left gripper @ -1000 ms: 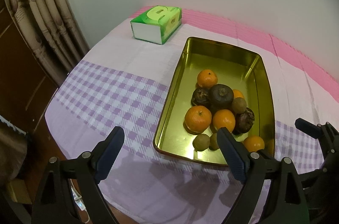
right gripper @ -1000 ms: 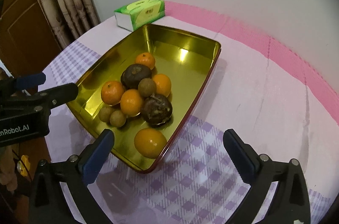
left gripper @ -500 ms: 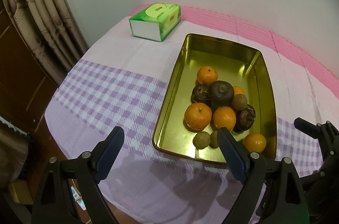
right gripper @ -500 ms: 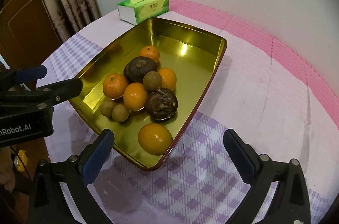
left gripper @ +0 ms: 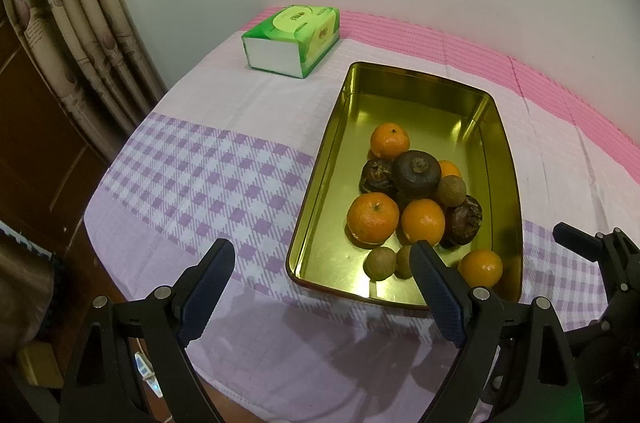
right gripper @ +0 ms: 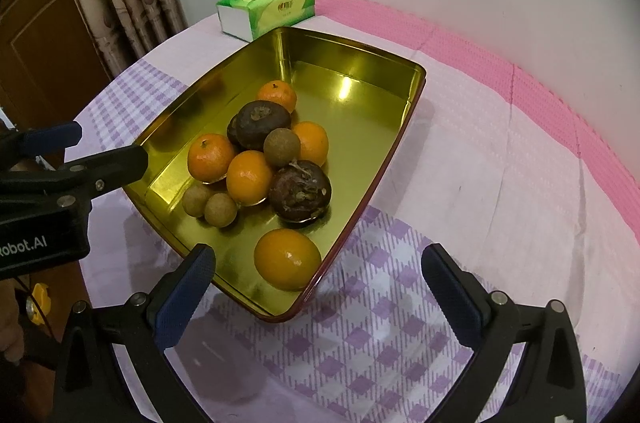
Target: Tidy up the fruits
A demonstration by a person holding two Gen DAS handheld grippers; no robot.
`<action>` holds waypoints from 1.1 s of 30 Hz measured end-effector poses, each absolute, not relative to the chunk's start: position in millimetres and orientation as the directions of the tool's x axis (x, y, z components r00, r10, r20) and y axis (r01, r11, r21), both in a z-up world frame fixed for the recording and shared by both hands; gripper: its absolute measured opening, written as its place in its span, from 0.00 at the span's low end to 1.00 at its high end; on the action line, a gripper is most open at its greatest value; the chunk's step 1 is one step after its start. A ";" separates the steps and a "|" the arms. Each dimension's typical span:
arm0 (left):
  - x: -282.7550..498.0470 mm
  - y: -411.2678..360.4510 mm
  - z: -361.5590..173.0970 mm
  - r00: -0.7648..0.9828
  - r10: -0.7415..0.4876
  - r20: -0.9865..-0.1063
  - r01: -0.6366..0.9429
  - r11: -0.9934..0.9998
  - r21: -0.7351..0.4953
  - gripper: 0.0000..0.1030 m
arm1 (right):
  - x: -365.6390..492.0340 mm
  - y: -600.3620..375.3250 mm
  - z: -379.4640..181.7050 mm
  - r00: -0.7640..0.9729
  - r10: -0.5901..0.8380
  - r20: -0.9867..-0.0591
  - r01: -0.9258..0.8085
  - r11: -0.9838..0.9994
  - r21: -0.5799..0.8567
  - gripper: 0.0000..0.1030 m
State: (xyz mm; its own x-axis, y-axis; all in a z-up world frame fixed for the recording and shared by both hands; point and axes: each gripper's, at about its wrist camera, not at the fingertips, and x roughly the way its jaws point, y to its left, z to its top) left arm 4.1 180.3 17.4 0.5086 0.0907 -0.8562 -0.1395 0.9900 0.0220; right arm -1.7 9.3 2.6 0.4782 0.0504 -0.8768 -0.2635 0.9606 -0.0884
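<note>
Hovering above the near end of the gold tray (right gripper: 352,51) of fruit, left tool (left gripper: 320,287) and right tool (right gripper: 316,287) both gape, empty.

The left gripper (right gripper: 60,151) body reads "obot.AI", its start cut off.

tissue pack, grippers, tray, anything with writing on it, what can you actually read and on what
"obot.AI": white letters on the black body of the left gripper, at the left edge of the right wrist view; the start of the word is cut off by the frame.
Green tissue pack: printed marks on its top and side, too small and blurred to read in either view.
Gold tray, fruit, tablecloth: no text visible.
</note>
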 end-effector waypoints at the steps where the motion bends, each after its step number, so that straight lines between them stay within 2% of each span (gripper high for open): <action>1: 4.1 180.4 17.8 0.509 0.090 -0.856 -0.139 0.990 0.021 0.86 | -2.1 9.7 2.2 0.478 0.050 -0.877 -0.264 0.960 -0.089 0.99; 33: 2.5 181.2 13.6 0.504 0.095 -0.858 -0.135 0.990 0.031 0.86 | -4.1 13.6 1.5 0.476 0.048 -0.878 -0.275 0.957 -0.097 0.99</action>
State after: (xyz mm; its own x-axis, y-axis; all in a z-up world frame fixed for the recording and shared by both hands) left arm 2.5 181.2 13.6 0.5043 0.0955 -0.8582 -0.1346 0.9904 0.0310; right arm -4.1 13.6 1.5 0.4760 0.0476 -0.8782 -0.2746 0.9567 -0.0969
